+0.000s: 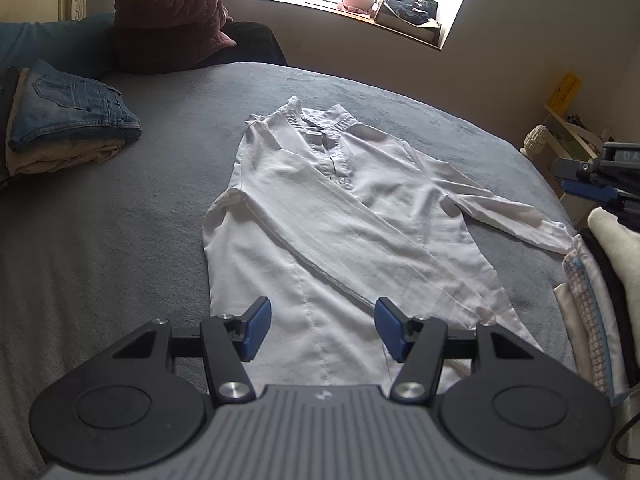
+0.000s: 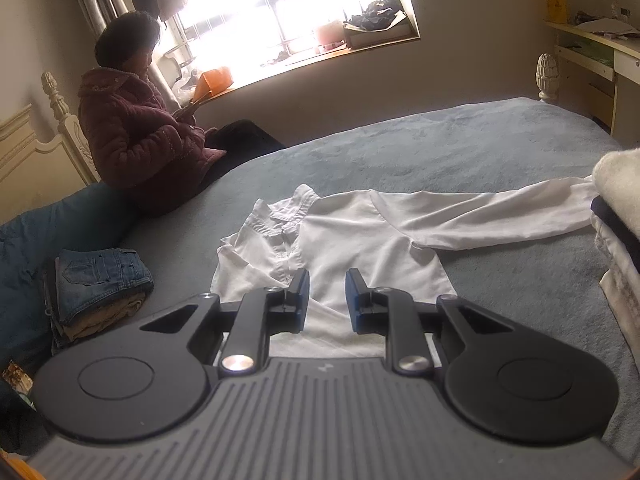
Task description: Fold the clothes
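Observation:
A white collared shirt (image 1: 340, 220) lies face up on the grey-blue bed cover (image 1: 100, 240), collar toward the far side. One sleeve is folded diagonally across the body. The other sleeve (image 2: 480, 220) stretches out to the right as far as a pile of clothes. My left gripper (image 1: 323, 328) hovers over the shirt's lower part, jaws wide open and empty. My right gripper (image 2: 329, 300) hangs above the shirt's body below the collar (image 2: 280, 216). Its jaws stand a narrow gap apart with nothing between them. It also shows at the right edge of the left wrist view, right gripper (image 1: 592, 184).
Folded jeans (image 1: 72, 120) top a small stack of clothes at the left. A taller pile of folded clothes (image 2: 620, 216) stands at the right edge of the bed. A person in a maroon jacket (image 2: 140, 136) sits on the far side. A desk (image 2: 592, 52) stands beyond the bed's right corner.

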Tool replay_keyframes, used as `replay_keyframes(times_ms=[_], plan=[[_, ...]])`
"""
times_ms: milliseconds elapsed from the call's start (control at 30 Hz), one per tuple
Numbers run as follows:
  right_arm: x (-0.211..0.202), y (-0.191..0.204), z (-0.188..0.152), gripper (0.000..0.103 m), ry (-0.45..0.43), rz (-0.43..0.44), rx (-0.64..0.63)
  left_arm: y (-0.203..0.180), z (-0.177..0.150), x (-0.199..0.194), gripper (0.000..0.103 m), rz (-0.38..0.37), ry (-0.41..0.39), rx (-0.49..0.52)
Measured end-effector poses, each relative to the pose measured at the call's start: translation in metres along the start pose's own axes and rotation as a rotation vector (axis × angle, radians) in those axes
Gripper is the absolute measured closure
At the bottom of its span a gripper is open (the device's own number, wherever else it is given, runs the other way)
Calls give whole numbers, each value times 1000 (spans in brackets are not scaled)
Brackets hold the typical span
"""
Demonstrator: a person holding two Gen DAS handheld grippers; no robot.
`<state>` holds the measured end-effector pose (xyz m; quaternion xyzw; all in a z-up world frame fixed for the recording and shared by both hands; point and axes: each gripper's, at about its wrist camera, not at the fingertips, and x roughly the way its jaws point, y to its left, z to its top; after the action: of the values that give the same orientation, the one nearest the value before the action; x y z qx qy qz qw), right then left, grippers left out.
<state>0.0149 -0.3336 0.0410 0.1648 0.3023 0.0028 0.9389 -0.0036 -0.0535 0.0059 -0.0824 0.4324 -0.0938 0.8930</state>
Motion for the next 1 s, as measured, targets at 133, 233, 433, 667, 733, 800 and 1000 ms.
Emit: replay_keyframes(times_ms=[133, 233, 433, 667, 733, 800, 1000], plan=[[6, -5, 15, 83, -37, -12, 10, -1, 3, 0, 44, 5, -17, -3], [21, -16, 25, 83, -40, -15, 57, 0, 6, 8, 43, 22, -31, 5], [58, -37, 27, 83, -36, -34, 76, 9, 6, 50, 43, 79, 18, 16], [105, -75, 8, 83, -13, -75, 106, 5, 12, 97, 43, 75, 28, 52], [119, -86, -2, 83, -3, -92, 112, 1, 13, 110, 43, 67, 25, 81], [132, -97, -12, 83, 4, -103, 129, -3, 15, 124, 43, 48, 29, 104], [170, -131, -28, 83, 5, -159, 176, -19, 25, 161, 44, -20, 3, 196]])
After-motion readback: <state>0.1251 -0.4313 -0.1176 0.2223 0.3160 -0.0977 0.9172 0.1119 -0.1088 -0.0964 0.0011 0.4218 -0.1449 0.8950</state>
